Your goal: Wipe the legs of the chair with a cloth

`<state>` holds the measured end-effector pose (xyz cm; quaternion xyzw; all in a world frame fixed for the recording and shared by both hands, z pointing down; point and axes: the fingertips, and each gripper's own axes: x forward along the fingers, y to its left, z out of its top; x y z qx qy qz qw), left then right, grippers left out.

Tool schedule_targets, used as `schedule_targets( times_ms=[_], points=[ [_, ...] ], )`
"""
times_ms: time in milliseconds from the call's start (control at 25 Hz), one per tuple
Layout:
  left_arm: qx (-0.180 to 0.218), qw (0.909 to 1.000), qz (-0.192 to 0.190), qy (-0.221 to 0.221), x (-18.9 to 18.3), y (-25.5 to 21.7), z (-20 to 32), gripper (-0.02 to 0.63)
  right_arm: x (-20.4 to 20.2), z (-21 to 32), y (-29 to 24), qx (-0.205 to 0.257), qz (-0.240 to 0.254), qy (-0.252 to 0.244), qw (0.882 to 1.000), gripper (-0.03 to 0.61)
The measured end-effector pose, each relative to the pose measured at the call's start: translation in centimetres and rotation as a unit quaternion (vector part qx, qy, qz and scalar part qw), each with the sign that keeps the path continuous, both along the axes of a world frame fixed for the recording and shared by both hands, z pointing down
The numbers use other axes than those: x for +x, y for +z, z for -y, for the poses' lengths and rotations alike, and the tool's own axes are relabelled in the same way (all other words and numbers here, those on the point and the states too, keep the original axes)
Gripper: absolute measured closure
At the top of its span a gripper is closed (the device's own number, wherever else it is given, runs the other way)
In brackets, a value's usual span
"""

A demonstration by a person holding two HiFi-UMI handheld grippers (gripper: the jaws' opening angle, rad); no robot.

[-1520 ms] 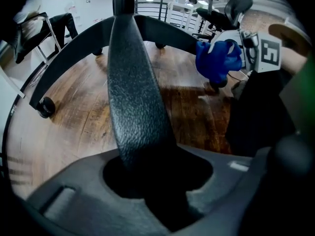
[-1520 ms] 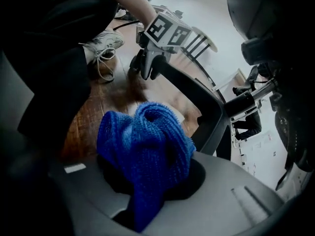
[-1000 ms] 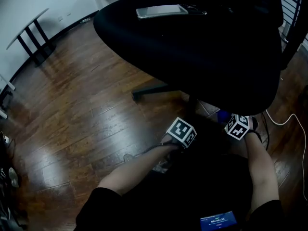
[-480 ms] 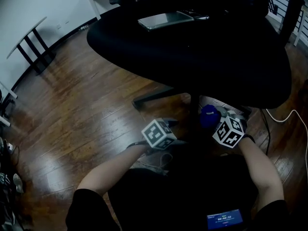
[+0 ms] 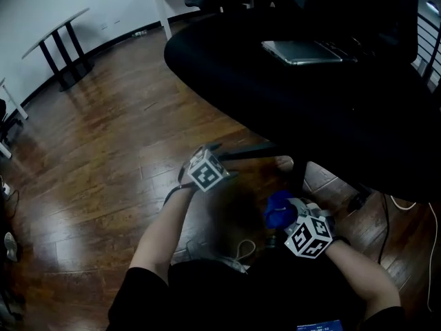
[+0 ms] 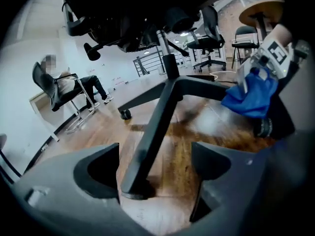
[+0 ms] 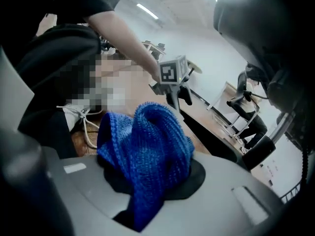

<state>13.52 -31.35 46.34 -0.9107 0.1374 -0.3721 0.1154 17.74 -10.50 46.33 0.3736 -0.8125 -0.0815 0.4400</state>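
No word, number or brand can be read. The left cube (image 5: 207, 170) and the right cube (image 5: 308, 236) carry only black and white square patterns, not letters. The small blue screen (image 5: 318, 325) at the near edge shows lines too small to read.

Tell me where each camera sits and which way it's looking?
Head view: on the person's head, looking steeply down at the dark wooden floor and black office chair seat; left forearm and right forearm show.
Left gripper view: on the left tongs, facing the black metal chair leg; the tongs have just been opening, the leg's end seen between them, ungripped.
Right gripper view: on the right tongs, facing back at the person; they pinch the blue knitted cloth.
Shared: both gripper views show that cloth.
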Motion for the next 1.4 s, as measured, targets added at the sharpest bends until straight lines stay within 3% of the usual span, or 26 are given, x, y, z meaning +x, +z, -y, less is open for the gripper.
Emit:
schedule_targets(
  times_ms=[160, 240, 280, 320, 360, 400, 480, 760, 880, 960, 1000, 1160, 1280, 1400],
  points=[
    [-0.012, 0.9999, -0.008, 0.002, 2.4, 1.7, 3.8, 0.150, -0.3, 0.1, -0.2, -0.001, 0.013, 0.005, 1.000, 0.500],
    [-0.021, 0.9995, 0.017, 0.019, 3.8, 3.2, 4.0, 0.151, -0.3, 0.2, -0.1, 0.001, 0.003, 0.002, 1.000, 0.500],
    [-0.010, 0.9982, 0.051, 0.028, 4.0, 4.3, 4.1, 0.154, -0.3, 0.2, -0.2, 0.003, 0.002, 0.001, 1.000, 0.499],
    [0.021, 0.9938, 0.102, 0.039, 3.7, 5.6, 4.4, 0.241, -0.2, 0.3, -0.2, 0.004, 0.002, 0.000, 1.000, 0.500],
    [0.063, 0.9845, 0.156, 0.050, 3.3, 6.7, 4.8, 0.404, -0.1, 0.4, -0.2, 0.004, 0.001, 0.000, 1.000, 0.500],
    [0.097, 0.9741, 0.196, 0.058, 2.8, 7.4, 5.1, 0.502, 0.0, 0.5, -0.2, 0.004, -0.002, 0.000, 1.000, 0.500],
    [0.107, 0.9663, 0.225, 0.063, 2.3, 8.0, 5.1, 0.510, 0.2, 0.5, 0.1, -0.001, -0.013, -0.002, 1.000, 0.500],
    [0.044, 0.9703, 0.234, 0.039, 0.6, 8.5, 0.8, 0.526, 2.6, -1.0, 1.0, -0.013, -0.057, -0.022, 0.998, 0.500],
    [0.021, 0.9683, 0.247, 0.033, 0.1, 8.8, -1.3, 0.532, 3.7, -2.2, 0.4, -0.034, 0.001, -0.055, 0.998, 0.499],
    [0.002, 0.9681, 0.249, 0.026, -0.3, 9.2, -2.9, 0.539, 4.3, -3.1, -0.2, -0.052, 0.066, -0.053, 0.995, 0.497],
    [-0.003, 0.9682, 0.249, 0.022, -0.6, 9.3, -3.5, 0.545, 4.4, -3.5, -0.4, -0.057, 0.074, -0.050, 0.994, 0.497],
    [0.007, 0.9689, 0.247, 0.006, -2.0, 9.6, -4.6, 0.549, 3.6, -6.0, 0.2, -0.074, -0.013, -0.090, 0.993, 0.497],
    [0.004, 0.9680, 0.251, -0.001, -1.7, 9.6, -5.0, 0.549, 3.8, -9.4, 0.5, -0.104, 0.003, -0.117, 0.988, 0.497],
    [-0.001, 0.9668, 0.256, -0.006, -1.6, 9.8, -4.9, 0.549, 4.2, -9.9, 0.7, -0.097, 0.019, -0.117, 0.988, 0.499]
  ],
)
